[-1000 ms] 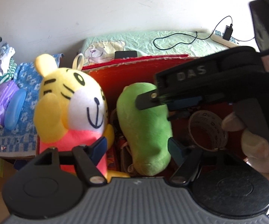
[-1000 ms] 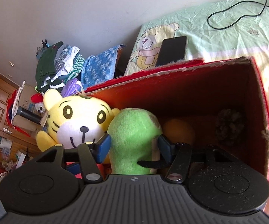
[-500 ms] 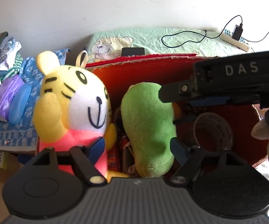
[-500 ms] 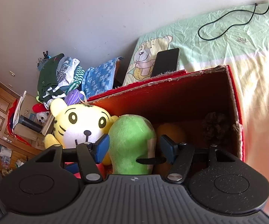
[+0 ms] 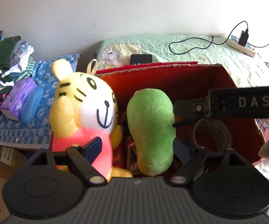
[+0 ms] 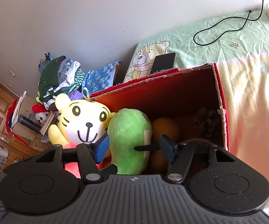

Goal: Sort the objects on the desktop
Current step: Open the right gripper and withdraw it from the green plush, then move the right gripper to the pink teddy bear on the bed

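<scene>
Soft green plush toy (image 5: 151, 130) stands in the red cardboard box (image 5: 190, 78), left tongs (image 5: 137, 147) opening around it, right tongs (image 6: 132, 149) open astride it unpressed; placing step looks finished, next calls for clean withdrawal.

The red box (image 6: 220, 100) is crowded on its left side: the tiger plush (image 6: 84, 120) and green plush (image 6: 128, 140) stand upright, touching. Open room remains toward the right wall, above the tape roll (image 5: 213, 132), orange ball (image 6: 164, 127) and pine cone (image 6: 207, 123).
</scene>
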A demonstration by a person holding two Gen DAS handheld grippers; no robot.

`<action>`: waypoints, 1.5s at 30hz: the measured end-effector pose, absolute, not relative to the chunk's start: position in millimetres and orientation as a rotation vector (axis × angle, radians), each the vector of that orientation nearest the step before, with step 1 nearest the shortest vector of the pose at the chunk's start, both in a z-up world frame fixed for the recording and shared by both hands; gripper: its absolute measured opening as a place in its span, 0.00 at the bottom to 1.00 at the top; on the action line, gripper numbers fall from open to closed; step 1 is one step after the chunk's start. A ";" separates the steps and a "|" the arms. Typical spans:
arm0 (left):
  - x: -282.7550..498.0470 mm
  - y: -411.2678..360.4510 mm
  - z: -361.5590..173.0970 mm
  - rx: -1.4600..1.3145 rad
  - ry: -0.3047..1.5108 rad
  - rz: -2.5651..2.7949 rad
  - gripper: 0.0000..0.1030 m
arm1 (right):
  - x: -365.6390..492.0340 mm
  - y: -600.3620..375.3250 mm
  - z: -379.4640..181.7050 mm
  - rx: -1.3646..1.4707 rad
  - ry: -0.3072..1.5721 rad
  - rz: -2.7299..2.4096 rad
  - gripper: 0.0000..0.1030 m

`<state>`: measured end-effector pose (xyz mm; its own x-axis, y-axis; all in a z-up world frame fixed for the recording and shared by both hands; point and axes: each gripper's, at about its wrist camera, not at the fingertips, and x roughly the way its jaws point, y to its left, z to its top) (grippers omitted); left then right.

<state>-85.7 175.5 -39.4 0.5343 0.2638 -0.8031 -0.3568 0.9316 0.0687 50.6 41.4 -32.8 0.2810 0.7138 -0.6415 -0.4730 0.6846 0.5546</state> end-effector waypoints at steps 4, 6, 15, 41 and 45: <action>-86.4 171.6 -38.8 -0.101 0.937 0.402 0.85 | 44.9 36.2 -31.8 0.271 0.996 0.818 0.61; -87.0 169.0 -37.9 -0.100 0.933 0.409 0.85 | 40.2 34.2 -30.3 0.259 0.983 0.827 0.59; -89.6 153.1 -31.1 -0.109 0.929 0.472 0.87 | 25.4 17.4 -19.6 0.220 0.940 0.891 0.56; -65.1 9.5 -8.5 -0.071 0.848 0.219 0.87 | 25.6 -161.9 -18.5 0.358 0.854 0.744 0.53; -47.8 -22.0 -16.1 -0.056 0.859 0.134 0.87 | 32.8 -205.1 -30.1 0.380 0.860 0.644 0.53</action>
